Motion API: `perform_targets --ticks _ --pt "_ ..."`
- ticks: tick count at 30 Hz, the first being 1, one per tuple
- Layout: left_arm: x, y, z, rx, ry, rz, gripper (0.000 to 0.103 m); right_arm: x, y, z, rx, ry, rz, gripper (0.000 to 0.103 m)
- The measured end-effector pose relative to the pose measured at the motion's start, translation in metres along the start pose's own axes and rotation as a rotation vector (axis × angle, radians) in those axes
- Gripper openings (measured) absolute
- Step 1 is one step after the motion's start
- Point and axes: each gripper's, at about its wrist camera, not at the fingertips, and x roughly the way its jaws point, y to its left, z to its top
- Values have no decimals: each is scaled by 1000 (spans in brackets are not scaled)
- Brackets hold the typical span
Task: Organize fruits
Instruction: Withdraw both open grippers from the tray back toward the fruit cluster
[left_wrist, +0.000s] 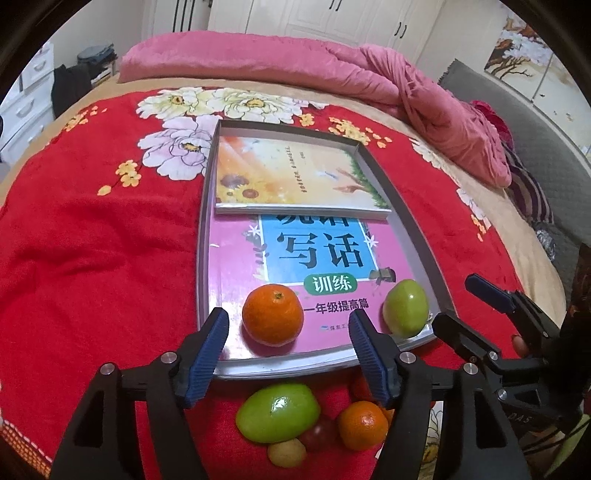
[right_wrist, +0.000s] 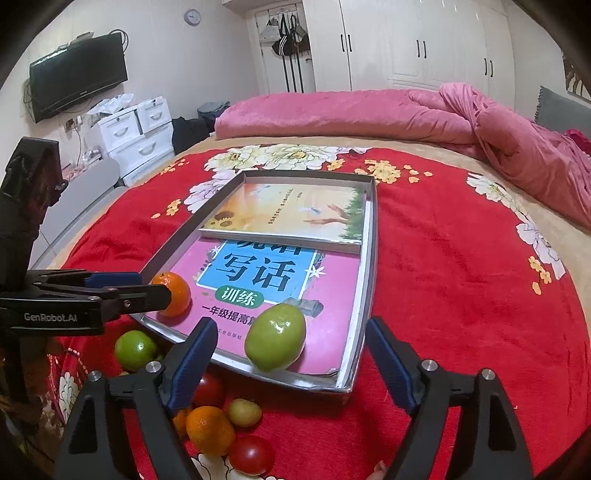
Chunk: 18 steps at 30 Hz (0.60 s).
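— Bedroom, by the look of it: white wardrobes (right_wrist: 417, 48) at the back, a pink quilt (right_wrist: 369, 114) bunched along the far side of the bed, and a red floral blanket (left_wrist: 92, 240) spread nearer us; what sits on the blanket?

— Shallow grey tray (right_wrist: 371, 258), with a pink workbook (left_wrist: 236, 266) in its bottom and a sunflower-cover book (left_wrist: 291, 173) lying over the workbook's far end.

— And the fruit?

— Two pieces are in the tray, at its near end, both on the workbook: an orange (left_wrist: 272, 314) at the near left corner and a green apple (right_wrist: 276, 336) towards the near right corner; the rest lie in a loose heap on the blanket just in front of the tray's near rim: another green fruit (left_wrist: 277, 412), a second orange (right_wrist: 209, 430), tomatoes (right_wrist: 252, 454), a small yellowish fruit (right_wrist: 243, 412).

— Grippers?

— Left gripper (left_wrist: 289, 325) has its fingers apart, one either side of the orange, neither pad pressing it; right gripper (right_wrist: 291, 338) stands wide around the green apple, pads clear of it too.
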Motion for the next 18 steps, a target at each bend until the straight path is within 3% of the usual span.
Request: perform_targets --ticks 18 --pt "-23 12 2 -47 -48 3 78 -16 -8 4 34 -54 -20 93"
